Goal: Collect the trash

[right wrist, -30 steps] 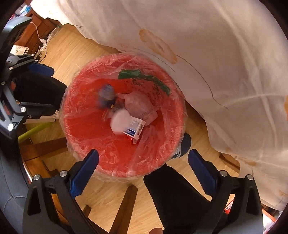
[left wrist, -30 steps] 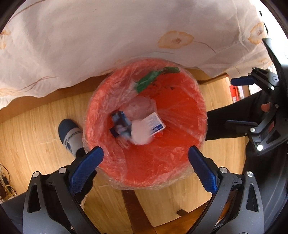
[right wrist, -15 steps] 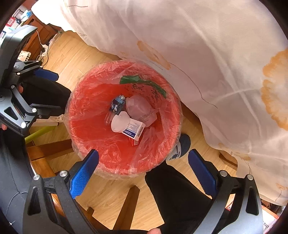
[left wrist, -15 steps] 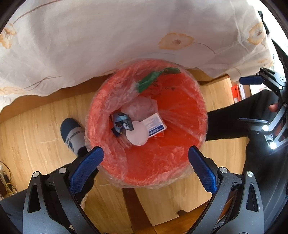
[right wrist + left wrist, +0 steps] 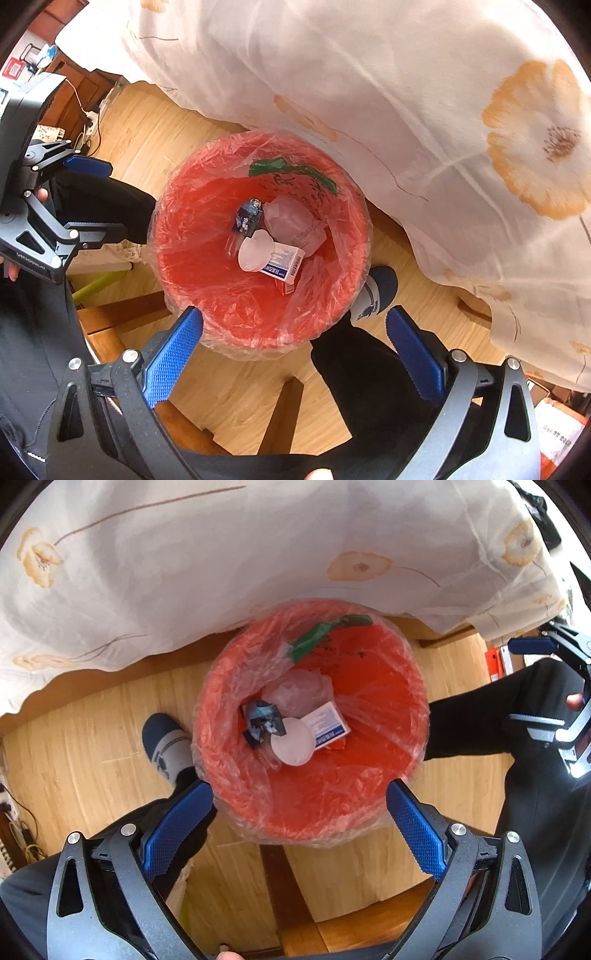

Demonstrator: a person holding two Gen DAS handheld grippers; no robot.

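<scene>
Since half a second earlier both views had pulled back from the red bin (image 5: 399, 709). Left gripper (image 5: 299, 812) and right gripper (image 5: 293, 332) hung wide, empty; dropped trash (image 5: 293, 740) lay straight ahead below both, neither nearer.

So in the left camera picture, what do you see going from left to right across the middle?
Sock foot → dark crumpled wrapper → white round lid → blue-and-white box → far rim of the red bin → black trouser leg → right gripper.
</scene>
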